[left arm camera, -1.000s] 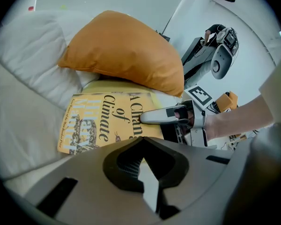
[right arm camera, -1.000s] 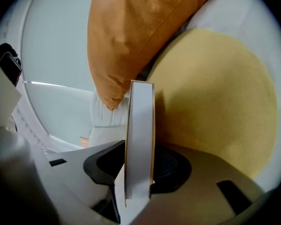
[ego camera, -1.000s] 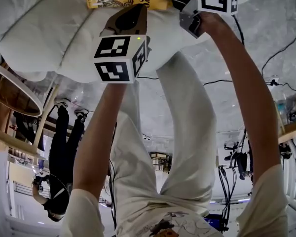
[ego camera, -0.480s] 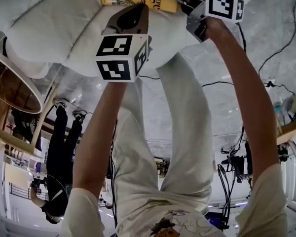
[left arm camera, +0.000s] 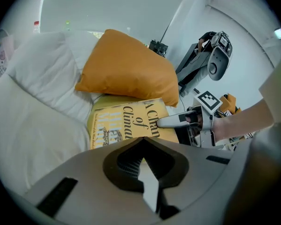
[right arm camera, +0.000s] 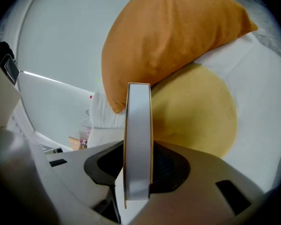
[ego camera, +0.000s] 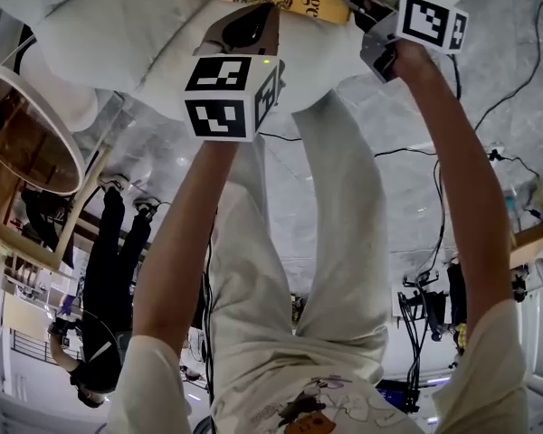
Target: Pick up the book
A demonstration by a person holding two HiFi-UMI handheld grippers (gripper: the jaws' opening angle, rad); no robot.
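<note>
The book [left arm camera: 126, 121] has its near edge hidden behind the left hand-held gripper [left arm camera: 143, 144]. The right hand-held gripper [left arm camera: 171, 121] covers part of its title

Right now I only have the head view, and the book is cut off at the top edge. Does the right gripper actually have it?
Observer: Yes. In the right gripper view, the book stands edge-on in the right gripper, with both jaws pressing on it.
Operator: And the left gripper?
Observer: The left gripper has its jaws together with nothing between them. The book's cover lies just beyond its tips.
Operator: Is anything sitting on the book?
Observer: An orange pillow overlaps the book's far edge. Your view doesn't show it.
</note>
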